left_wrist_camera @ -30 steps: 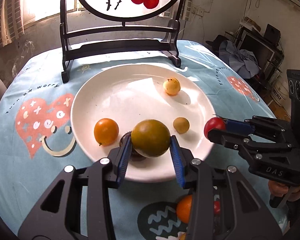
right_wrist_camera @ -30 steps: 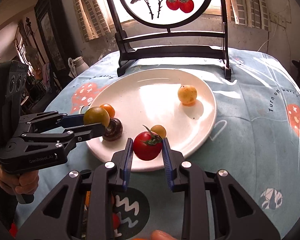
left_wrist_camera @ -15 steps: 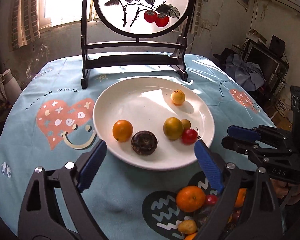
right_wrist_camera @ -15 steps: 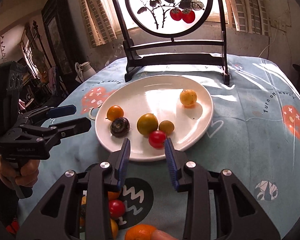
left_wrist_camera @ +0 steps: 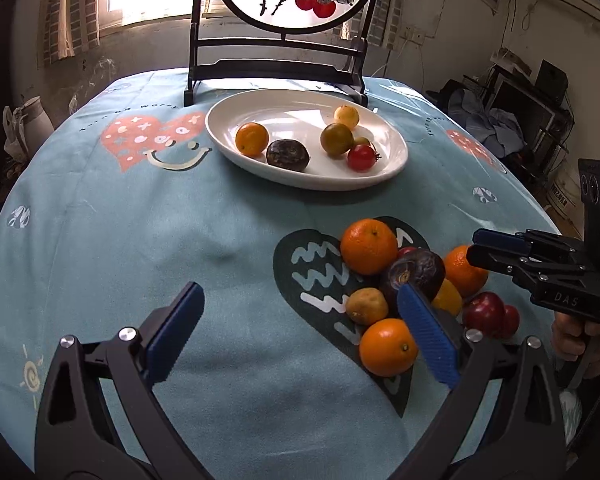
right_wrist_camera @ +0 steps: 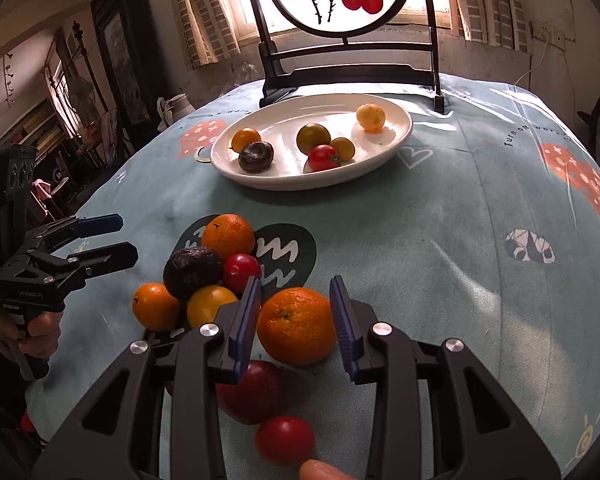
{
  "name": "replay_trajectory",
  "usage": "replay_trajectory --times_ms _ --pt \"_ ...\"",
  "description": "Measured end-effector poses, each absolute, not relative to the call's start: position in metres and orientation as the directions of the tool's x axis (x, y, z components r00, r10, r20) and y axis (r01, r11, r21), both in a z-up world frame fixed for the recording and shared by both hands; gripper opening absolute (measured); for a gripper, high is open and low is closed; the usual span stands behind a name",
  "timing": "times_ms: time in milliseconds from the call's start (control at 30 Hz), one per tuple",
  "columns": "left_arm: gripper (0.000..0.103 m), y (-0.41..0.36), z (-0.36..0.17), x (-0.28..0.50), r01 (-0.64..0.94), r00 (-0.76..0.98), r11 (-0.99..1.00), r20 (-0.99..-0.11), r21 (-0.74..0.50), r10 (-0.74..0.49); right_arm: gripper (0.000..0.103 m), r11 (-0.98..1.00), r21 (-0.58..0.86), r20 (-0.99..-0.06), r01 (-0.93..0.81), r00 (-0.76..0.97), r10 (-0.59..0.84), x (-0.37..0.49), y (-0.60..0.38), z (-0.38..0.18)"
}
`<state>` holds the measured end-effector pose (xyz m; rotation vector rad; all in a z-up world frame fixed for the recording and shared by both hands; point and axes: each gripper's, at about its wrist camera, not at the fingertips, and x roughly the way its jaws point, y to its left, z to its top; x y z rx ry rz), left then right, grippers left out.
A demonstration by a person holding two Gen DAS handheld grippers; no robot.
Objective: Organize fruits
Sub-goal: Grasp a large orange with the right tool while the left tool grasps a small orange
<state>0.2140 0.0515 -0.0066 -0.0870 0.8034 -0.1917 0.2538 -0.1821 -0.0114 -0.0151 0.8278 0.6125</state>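
The right gripper (right_wrist_camera: 294, 320) is spread, its blue ribbed pads flanking an orange (right_wrist_camera: 296, 326) that lies directly between them on the table's near side. A narrow gap appears to remain on each side, though contact cannot be ruled out. The orange is near-spherical with no useful long axis, so any closing direction suits it. Its skin is dimpled and firm.

The left gripper (left_wrist_camera: 296, 332) is spread wide and holds nothing. The fruit pile (left_wrist_camera: 404, 292) lies to its right, partly behind its right pad.

The white plate (right_wrist_camera: 400, 136), glossy and shallow, sits toward the table's far edge, in front of a dark wooden stand (right_wrist_camera: 348, 72). It holds six small fruits.

The right gripper is the nearer to a grasp. The likely next move is closing on the orange, then lifting it toward the plate.
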Motion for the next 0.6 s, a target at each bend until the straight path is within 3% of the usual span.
replay_trajectory --times_ms 100,200,600 --pt "0.099 0.052 -0.008 0.216 0.133 0.669 0.979 -0.715 -0.152 -0.202 0.038 0.83 0.207 -0.697 -0.518 0.517 0.497 0.252 -0.18 -0.012" --pt "0.099 0.052 -0.009 0.215 0.133 0.667 0.98 -0.718 -0.147 -0.199 0.053 0.833 0.204 -0.708 -0.515 0.51 0.489 0.251 -0.18 -0.015" --pt "0.099 0.053 -0.004 0.208 0.137 0.692 0.983 -0.699 -0.118 -0.18 0.053 0.843 0.217 -0.756 -0.492 0.462 0.464 0.257 -0.179 -0.032"
